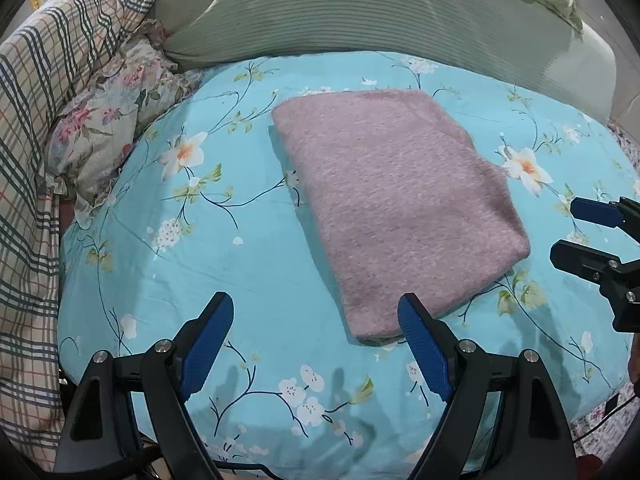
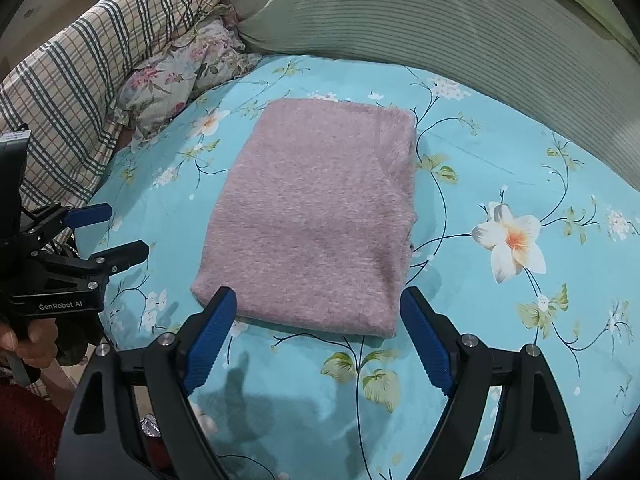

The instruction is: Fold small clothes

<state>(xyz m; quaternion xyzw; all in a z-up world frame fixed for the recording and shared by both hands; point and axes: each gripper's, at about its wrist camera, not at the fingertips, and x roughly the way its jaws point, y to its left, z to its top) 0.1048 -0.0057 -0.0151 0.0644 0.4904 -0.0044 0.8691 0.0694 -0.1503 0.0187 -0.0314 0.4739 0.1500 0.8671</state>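
Note:
A pink fuzzy garment [image 1: 396, 204], folded into a neat rectangle, lies flat on the turquoise floral bedsheet [image 1: 208, 264]. My left gripper [image 1: 316, 312] hovers above the sheet at the garment's near left corner, open, with nothing between its blue pads. In the right wrist view the same pink garment [image 2: 320, 216] lies just beyond my right gripper [image 2: 316, 304], which is open and empty over the near edge. Each gripper shows in the other's view: the right gripper [image 1: 568, 232] at the right edge, the left gripper [image 2: 120, 232] at the left edge, held by a hand [image 2: 28, 340].
A striped pale green pillow [image 1: 360, 12] lies along the far side of the bed. A plaid quilt [image 1: 44, 80] and a floral pillow [image 1: 108, 120] are bunched at the left. Bare sheet surrounds the garment on every side.

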